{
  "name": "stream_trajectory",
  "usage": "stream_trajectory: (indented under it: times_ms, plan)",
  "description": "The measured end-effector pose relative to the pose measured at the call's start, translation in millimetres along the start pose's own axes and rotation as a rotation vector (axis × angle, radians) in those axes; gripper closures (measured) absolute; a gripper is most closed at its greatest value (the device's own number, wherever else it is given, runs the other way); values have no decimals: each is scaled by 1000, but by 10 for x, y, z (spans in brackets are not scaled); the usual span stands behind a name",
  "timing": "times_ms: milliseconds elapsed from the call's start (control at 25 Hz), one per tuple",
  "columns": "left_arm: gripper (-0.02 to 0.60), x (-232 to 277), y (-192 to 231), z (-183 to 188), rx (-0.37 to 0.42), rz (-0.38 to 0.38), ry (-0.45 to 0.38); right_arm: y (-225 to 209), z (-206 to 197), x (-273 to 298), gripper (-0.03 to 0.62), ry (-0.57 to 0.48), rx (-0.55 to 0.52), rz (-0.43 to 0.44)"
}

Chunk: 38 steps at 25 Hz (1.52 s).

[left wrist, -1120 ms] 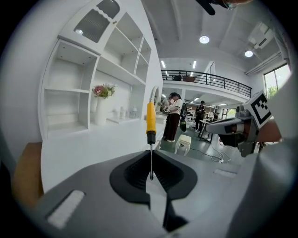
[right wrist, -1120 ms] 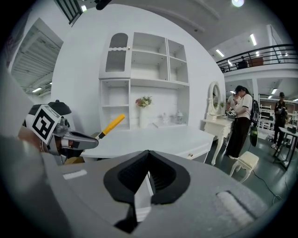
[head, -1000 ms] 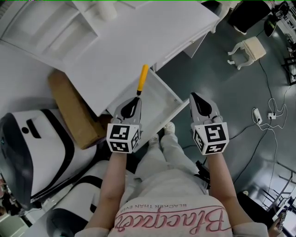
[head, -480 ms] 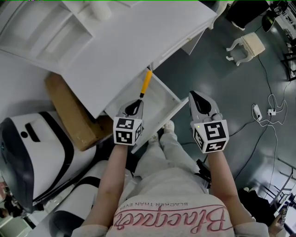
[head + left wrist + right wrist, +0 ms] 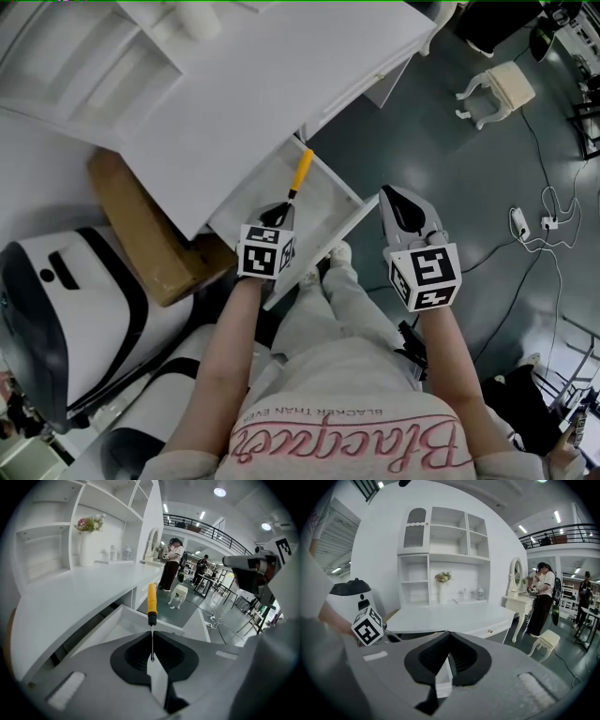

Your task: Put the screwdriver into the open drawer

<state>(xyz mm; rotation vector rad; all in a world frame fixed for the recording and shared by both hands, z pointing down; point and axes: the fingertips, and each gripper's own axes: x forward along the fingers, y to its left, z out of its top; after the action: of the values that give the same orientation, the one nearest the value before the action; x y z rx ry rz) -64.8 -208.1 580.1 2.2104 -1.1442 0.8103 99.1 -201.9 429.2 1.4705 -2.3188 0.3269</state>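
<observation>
My left gripper [image 5: 282, 209] [image 5: 151, 635] is shut on the thin metal shaft of the screwdriver. Its yellow handle [image 5: 301, 169] [image 5: 152, 597] sticks out ahead of the jaws and hangs over the open white drawer [image 5: 347, 217] [image 5: 123, 621], which is pulled out from under the white desk [image 5: 253, 103]. The gripper tilts downward toward the drawer's inside. My right gripper [image 5: 395, 196] [image 5: 449, 633] hovers to the right of the drawer's front corner, jaws together with nothing between them.
A brown cardboard box [image 5: 141, 220] and a white-and-black machine [image 5: 66, 300] stand left of the drawer. On the grey floor to the right lie a small white stool [image 5: 502, 94] and cables with a power strip [image 5: 520, 230]. People stand far off [image 5: 171, 566].
My left gripper has sunk and tipped downward with the screwdriver, so the yellow handle went from above the desk edge to over the drawer. The right gripper stayed put.
</observation>
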Motion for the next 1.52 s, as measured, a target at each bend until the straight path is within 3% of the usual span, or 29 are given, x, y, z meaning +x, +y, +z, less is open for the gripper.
stream_trajectory:
  times_ms: [880,1000,1200,1520]
  plan:
    - [543,549,59,-534,29,-40,259,157,-128,48,592,48,-15,52]
    - [543,628,88,-615,36,-40,280,164,-134,95,592,57,-20,61]
    - [543,664,154,-911,39,-29,397,230,-219,152,592,79,-15,79]
    - [543,808,268,-1115,66,-14,470,215,-408,240,592,119,-2,86]
